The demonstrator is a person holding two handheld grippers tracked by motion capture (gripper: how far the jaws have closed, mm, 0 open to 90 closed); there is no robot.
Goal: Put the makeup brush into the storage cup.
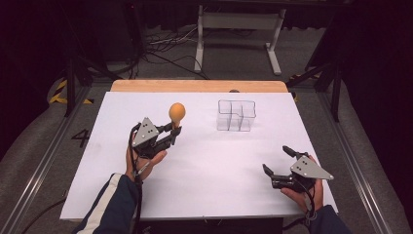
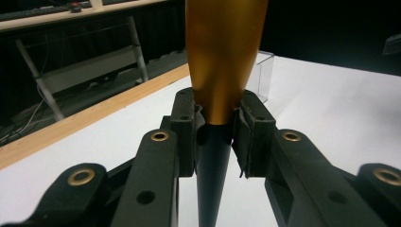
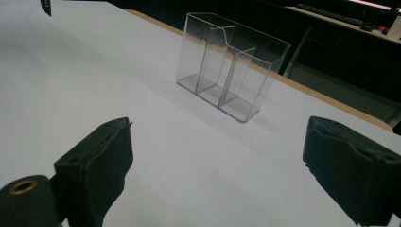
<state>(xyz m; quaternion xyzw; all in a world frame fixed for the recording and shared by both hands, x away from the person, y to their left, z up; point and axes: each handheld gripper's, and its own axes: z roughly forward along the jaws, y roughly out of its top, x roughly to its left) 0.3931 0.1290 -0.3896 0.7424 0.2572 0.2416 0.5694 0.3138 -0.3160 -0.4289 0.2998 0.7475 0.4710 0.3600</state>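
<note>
An orange, bulb-shaped object (image 1: 177, 112) with a dark tapered lower part stands upright between the fingers of my left gripper (image 1: 174, 132), which is shut on it left of the table's middle. In the left gripper view the orange body (image 2: 222, 56) narrows down into the jaws, and the dark tip (image 2: 213, 179) points downward. A clear plastic holder (image 1: 236, 115) with several compartments stands on the white sheet (image 1: 214, 165) toward the back right. My right gripper (image 1: 277, 160) rests open near the front right, holding nothing. The right gripper view faces the clear holder (image 3: 231, 66).
The white sheet covers a wooden table whose far edge (image 1: 195, 86) shows as a bare strip. Beyond the table stand a white metal frame (image 1: 238, 29) and loose cables on the floor. Rails run along both sides of the table.
</note>
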